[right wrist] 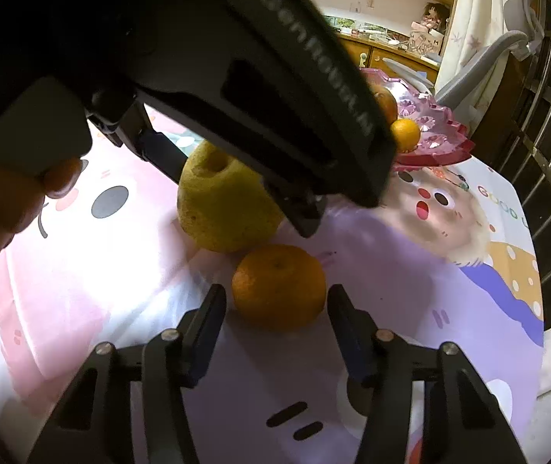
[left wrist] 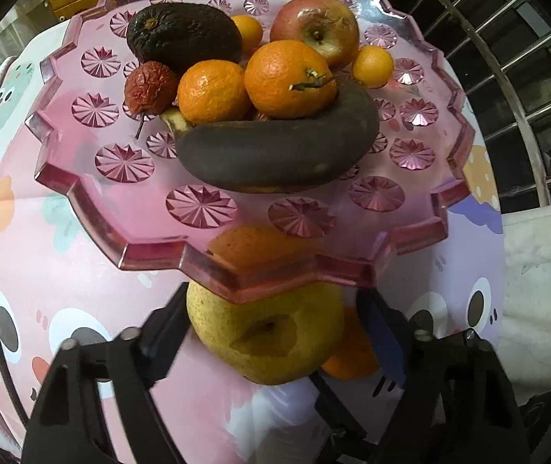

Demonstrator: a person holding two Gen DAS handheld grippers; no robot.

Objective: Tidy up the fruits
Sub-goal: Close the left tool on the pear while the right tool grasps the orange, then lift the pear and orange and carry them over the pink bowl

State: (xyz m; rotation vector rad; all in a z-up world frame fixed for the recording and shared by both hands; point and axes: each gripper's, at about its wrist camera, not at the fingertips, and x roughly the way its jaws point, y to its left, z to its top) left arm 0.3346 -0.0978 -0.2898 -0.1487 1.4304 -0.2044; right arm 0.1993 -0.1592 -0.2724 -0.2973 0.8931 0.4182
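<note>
A yellow pear (left wrist: 264, 332) stands on the cartoon-print tablecloth, just in front of the pink glass plate (left wrist: 82, 178). My left gripper (left wrist: 271, 301) comes down over it with a finger on each side; the left pad is at its skin and a thin gap shows by the right pad. In the right wrist view that left gripper (right wrist: 237, 193) straddles the pear (right wrist: 221, 201). An orange (right wrist: 278, 286) lies beside the pear, also in the left wrist view (left wrist: 352, 363). My right gripper (right wrist: 276, 294) brackets it, its right pad at the peel, a sliver of space at the left.
The plate carries an avocado (left wrist: 182, 34), an apple (left wrist: 314, 27), two oranges (left wrist: 287, 77), small oranges, a wrinkled red fruit (left wrist: 150, 87) and a blackened banana (left wrist: 275, 150). A metal railing (left wrist: 526, 77) runs on the right. A person's hand (right wrist: 5, 201) grips the left tool.
</note>
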